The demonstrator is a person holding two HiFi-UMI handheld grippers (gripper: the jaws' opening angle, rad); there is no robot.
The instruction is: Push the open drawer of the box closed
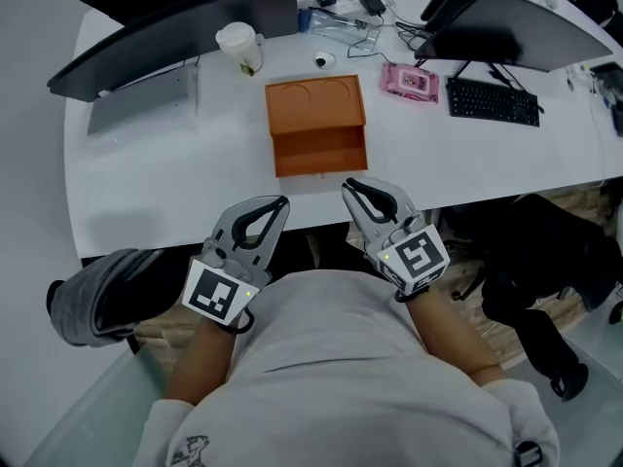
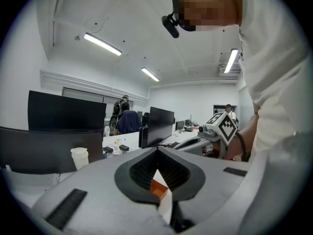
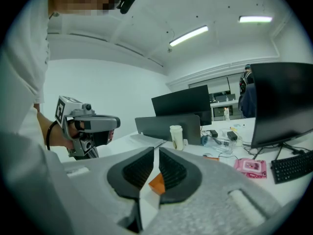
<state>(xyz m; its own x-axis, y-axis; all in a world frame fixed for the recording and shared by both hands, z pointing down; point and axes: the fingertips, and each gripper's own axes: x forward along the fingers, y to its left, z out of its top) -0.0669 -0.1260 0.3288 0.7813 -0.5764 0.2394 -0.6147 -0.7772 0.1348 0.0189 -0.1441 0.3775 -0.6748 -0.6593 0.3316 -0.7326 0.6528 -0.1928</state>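
The drawer point(image 1: 321, 152) hangs open on the orange box point(image 1: 313, 100), mid-worktop point(image 1: 175, 183). Facing it, left gripper point(image 1: 282, 202) jaws together, right gripper point(image 1: 348, 185) jaws seemingly a sliver apart, both empty, ready to shove.

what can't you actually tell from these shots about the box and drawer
- Left and right gripper views: box mostly hidden behind the jaws; only an orange sliver shows.
- Head view: any handle on the drawer front, too small.
- Head view: cup contents, covered by its lid.
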